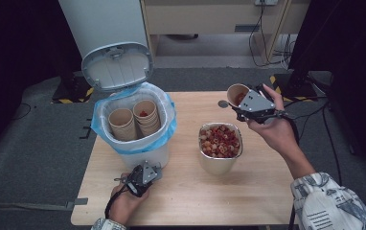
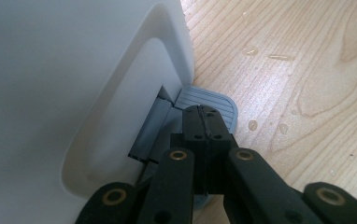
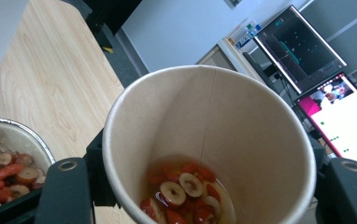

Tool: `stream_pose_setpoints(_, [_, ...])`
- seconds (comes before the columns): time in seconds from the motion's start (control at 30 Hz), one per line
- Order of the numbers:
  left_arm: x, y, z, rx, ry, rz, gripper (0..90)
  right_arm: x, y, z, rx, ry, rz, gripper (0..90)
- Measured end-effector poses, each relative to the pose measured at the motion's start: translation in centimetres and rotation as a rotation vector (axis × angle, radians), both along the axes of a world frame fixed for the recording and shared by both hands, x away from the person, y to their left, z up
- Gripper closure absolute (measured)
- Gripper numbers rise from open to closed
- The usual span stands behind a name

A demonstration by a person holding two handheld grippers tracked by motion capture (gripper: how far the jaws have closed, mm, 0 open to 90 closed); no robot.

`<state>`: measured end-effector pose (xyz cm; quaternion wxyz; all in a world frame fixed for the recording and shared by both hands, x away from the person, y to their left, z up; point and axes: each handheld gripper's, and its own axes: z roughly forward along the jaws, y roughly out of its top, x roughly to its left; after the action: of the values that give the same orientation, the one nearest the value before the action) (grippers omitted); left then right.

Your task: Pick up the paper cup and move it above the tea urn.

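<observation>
The paper cup [image 1: 237, 94] is up in the air at the far right, above the table [image 1: 186, 196]. The right gripper [image 3: 204, 186] squeezes it from both sides. Red fruit bits sit in a little liquid inside, so tip it slowly over the metal bowl [image 1: 217, 163], which is full of the same bits.

The left gripper [image 2: 204, 123], jaws closed on nothing, seems to press the bin's grey pedal [image 2: 214, 100], keeping the lid up. The white bin [image 1: 159, 155] holds stacked cups [image 1: 145, 115].

Beyond the table
A dark flat monitor [image 3: 303, 46] stood beside a pink-lit flat monitor [image 3: 345, 116]; tangled black cables [image 1: 262, 43] lay on the grey carpeted floor [image 1: 37, 143].
</observation>
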<state>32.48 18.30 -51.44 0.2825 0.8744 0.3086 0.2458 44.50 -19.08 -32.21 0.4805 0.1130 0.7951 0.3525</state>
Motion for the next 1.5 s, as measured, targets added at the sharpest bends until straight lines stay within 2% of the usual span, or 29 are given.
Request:
stream_pose_setpoints(0.17, [0.0,0.0,0.0,0.000,0.000,0.000,89.8,-0.3,0.2,0.5,-0.034,-0.022,0.007,32.3])
stream_pose_setpoints(0.27, [0.0,0.0,0.0,-0.002,0.000,0.000,89.8,-0.4,0.5,0.6,-0.075,-0.031,0.023,32.2])
stream_pose_setpoints(0.43, [0.0,0.0,0.0,-0.002,0.001,-0.001,89.8,0.0,0.2,0.6,-0.065,-0.024,-0.006,32.2])
stream_pose_setpoints(0.57, [0.0,0.0,0.0,0.001,0.001,0.000,89.8,-0.2,1.1,0.4,-0.089,-0.026,0.026,32.2])
stream_pose_setpoints(1.0, [0.0,0.0,0.0,-0.002,0.002,0.000,89.8,-0.7,1.2,0.6,-0.146,-0.059,0.019,32.2])
stream_pose_setpoints(1.2, [0.0,0.0,0.0,-0.004,0.000,-0.001,89.8,-0.8,1.4,0.5,-0.149,-0.062,0.025,32.1])
stream_pose_setpoints(1.37, [0.0,0.0,0.0,-0.004,0.001,-0.001,89.8,-0.8,1.7,0.6,-0.173,-0.074,0.026,32.1])
stream_pose_setpoints(1.5, [0.0,0.0,0.0,-0.002,0.002,0.000,89.7,-1.0,1.9,0.7,-0.217,-0.092,0.031,32.1])
